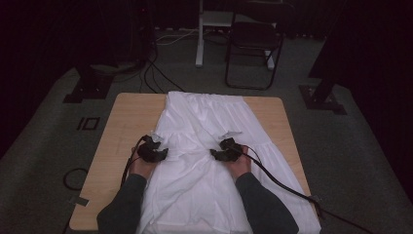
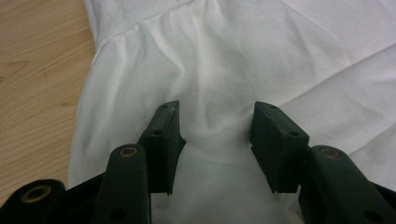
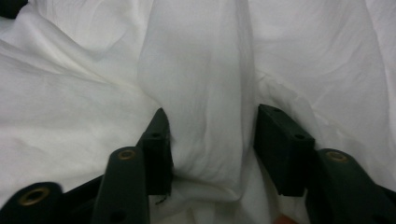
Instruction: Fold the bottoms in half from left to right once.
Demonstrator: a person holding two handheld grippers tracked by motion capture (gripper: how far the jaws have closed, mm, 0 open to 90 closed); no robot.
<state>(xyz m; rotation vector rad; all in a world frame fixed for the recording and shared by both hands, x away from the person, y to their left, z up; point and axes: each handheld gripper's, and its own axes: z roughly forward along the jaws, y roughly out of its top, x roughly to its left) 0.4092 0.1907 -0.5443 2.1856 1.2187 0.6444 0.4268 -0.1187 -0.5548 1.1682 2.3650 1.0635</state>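
A white gathered garment (image 1: 204,126) lies spread along the middle of the wooden table (image 1: 126,122). My left gripper (image 1: 155,145) rests on its left part, near the cloth's left edge (image 2: 88,107). My right gripper (image 1: 228,142) rests on its right part. In the left gripper view the left gripper (image 2: 215,116) has its jaws half apart over a soft bulge of cloth (image 2: 215,126). In the right gripper view the right gripper (image 3: 212,121) straddles a raised fold (image 3: 205,93) that fills most of the gap. Neither pair of pads visibly squeezes the cloth.
Bare wood (image 2: 37,84) lies left of the garment. A cable (image 1: 282,183) trails from the right gripper off the table's near right corner. On the floor beyond stand a dark chair (image 1: 253,44), a white stand (image 1: 199,34), loose cables (image 1: 151,73) and two dark stand feet (image 1: 90,85).
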